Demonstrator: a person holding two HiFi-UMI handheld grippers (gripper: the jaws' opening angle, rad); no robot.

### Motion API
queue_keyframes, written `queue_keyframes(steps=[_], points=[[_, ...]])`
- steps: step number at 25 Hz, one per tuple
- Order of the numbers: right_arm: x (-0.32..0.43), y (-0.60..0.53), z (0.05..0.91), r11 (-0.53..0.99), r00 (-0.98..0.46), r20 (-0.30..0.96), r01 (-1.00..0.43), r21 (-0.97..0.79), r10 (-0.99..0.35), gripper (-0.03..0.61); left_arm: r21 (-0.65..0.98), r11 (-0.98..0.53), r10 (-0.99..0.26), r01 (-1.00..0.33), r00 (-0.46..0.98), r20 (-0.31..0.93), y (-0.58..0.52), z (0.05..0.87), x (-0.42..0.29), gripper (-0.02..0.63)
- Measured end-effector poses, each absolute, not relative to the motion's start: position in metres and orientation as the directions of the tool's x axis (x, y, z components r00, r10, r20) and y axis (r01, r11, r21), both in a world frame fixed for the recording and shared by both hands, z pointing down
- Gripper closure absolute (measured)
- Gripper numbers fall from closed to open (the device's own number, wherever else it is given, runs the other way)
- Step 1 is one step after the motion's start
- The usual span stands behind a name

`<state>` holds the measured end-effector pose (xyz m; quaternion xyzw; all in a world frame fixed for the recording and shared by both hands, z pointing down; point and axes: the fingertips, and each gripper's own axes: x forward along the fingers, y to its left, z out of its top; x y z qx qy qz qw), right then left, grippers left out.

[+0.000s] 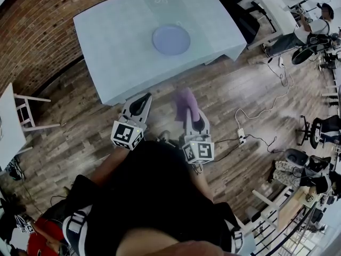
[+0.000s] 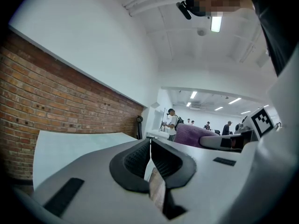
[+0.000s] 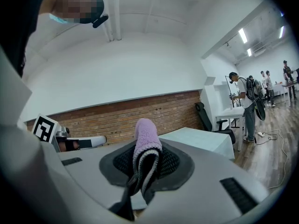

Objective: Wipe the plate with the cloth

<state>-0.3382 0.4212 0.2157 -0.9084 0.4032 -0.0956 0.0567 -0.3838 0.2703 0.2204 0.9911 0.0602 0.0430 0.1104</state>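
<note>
A pale lavender plate [image 1: 171,39] lies on the light tablecloth of the table [image 1: 117,52], well ahead of both grippers. My right gripper [image 1: 191,112] is shut on a folded purple cloth [image 3: 146,139], which sticks out past the jaws; the cloth [image 1: 186,102] hangs over the floor in front of the table's near edge. My left gripper [image 1: 139,104] is shut with nothing between its jaws, held level just short of that edge. In the left gripper view the closed jaws [image 2: 150,143] point at the table, with the purple cloth [image 2: 189,134] off to the right.
A brick wall [image 1: 37,41] runs behind and left of the table. A white chair [image 1: 24,111] stands at left. Cables and a power strip [image 1: 241,135] lie on the wooden floor at right. People stand in the far room [image 3: 247,104]; office chairs [image 1: 319,129] sit at right.
</note>
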Motion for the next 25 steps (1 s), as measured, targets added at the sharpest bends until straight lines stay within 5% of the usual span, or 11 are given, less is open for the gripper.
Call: queue_keyframes(steps=[25], points=[[-0.343,0.335,0.231,-0.722,0.703,0.168,-0.674,-0.155,-0.692,0.494,0.268,-0.946,0.22,0.183,0.969,0.114,0.194,0.255,-0.388,0.575]])
